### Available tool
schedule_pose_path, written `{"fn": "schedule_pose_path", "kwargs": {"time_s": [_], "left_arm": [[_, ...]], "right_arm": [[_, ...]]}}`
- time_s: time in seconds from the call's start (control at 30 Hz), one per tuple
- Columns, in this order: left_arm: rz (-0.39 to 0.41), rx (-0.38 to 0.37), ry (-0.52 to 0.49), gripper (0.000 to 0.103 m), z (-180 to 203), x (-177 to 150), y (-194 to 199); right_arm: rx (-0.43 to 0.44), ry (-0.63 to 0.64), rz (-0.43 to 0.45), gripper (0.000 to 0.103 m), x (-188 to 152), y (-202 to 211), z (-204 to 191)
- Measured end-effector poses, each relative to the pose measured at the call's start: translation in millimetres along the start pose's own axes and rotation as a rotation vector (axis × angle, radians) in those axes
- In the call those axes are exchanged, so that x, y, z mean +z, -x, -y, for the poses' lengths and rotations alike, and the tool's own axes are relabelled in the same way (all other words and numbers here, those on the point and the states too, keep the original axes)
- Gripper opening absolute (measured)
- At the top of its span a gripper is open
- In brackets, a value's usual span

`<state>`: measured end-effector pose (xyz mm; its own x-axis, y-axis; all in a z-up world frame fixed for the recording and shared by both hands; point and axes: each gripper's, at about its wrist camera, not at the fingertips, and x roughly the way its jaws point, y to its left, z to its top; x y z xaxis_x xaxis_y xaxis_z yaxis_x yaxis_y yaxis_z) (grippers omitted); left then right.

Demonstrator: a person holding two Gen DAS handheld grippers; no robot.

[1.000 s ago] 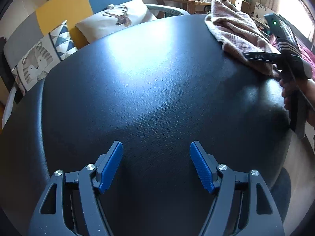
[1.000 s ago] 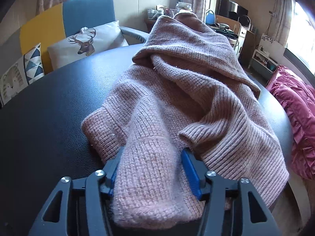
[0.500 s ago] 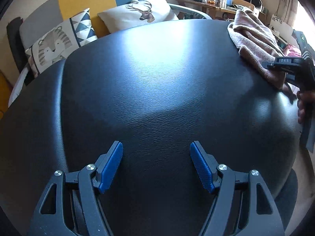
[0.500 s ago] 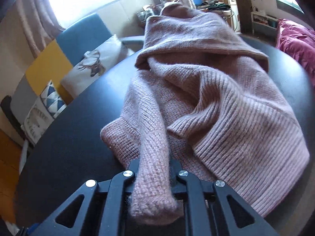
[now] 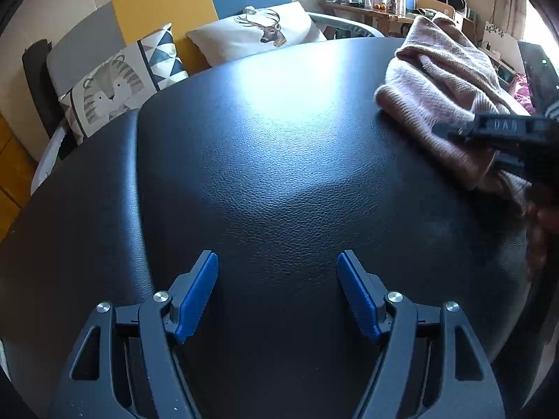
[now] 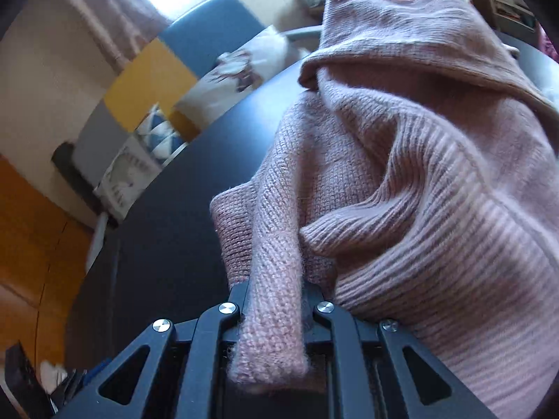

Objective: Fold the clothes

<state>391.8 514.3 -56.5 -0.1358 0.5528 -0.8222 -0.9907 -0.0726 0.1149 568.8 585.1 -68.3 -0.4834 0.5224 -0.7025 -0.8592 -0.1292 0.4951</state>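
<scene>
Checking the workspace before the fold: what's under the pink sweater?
The pink sweater lies on the black table; anything beneath its bunched folds is hidden.

Both cams are fisheyes riding on the hand-held grippers, looking forward and down along the fingers. The left wrist view sits back over the black tabletop (image 5: 279, 160), facing the sofa cushions (image 5: 118, 83) along the far side, with the pink sweater (image 5: 440, 97) off at its right edge. The right wrist view is jammed right up against that same sweater (image 6: 401, 160), tilted hard, so knit fills most of it. Both share the tabletop, the sweater and the sofa (image 6: 153, 80) behind.
</scene>
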Motion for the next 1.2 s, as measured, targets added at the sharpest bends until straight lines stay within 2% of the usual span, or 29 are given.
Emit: {"fn": "schedule_pose_path", "kwargs": {"time_s": [0.07, 0.2, 0.33, 0.5, 0.63, 0.77, 0.87, 1.0, 1.2], "left_arm": [[0.004, 0.005, -0.003, 0.074, -2.9, -1.0, 1.1], [0.017, 0.002, -0.014, 0.074, -9.4, -8.9, 6.1], [0.039, 0.001, -0.063, 0.074, -12.5, -19.5, 12.2], [0.080, 0.031, -0.137, 0.074, -15.9, -31.4, 19.3], [0.088, 0.025, -0.160, 0.074, -22.4, -36.2, 22.0], [0.093, 0.028, -0.174, 0.074, -36.6, -44.4, 25.6], [0.091, 0.047, -0.150, 0.074, -56.4, -55.2, 26.4], [0.078, 0.049, -0.080, 0.074, -86.2, -70.6, 27.8], [0.077, 0.117, -0.024, 0.074, -119.2, -100.4, 32.1]], "right_arm": [[-0.011, 0.041, 0.006, 0.013, -11.5, -0.4, -15.4], [0.008, 0.039, 0.023, 0.013, -26.7, 3.1, -28.5], [0.084, -0.005, -0.004, 0.013, -34.8, 6.1, -38.3], [0.152, 0.010, -0.043, 0.013, -51.7, 5.5, -62.7], [0.221, 0.006, -0.094, 0.013, -61.8, -3.7, -85.2], [0.362, -0.051, -0.217, 0.013, -69.8, -23.6, -105.6], [0.437, -0.070, -0.279, 0.013, -79.7, -34.0, -119.9], [0.483, -0.049, -0.327, 0.013, -96.4, -45.4, -145.8], [0.548, -0.010, -0.418, 0.013, -118.5, -62.6, -183.2]]}}
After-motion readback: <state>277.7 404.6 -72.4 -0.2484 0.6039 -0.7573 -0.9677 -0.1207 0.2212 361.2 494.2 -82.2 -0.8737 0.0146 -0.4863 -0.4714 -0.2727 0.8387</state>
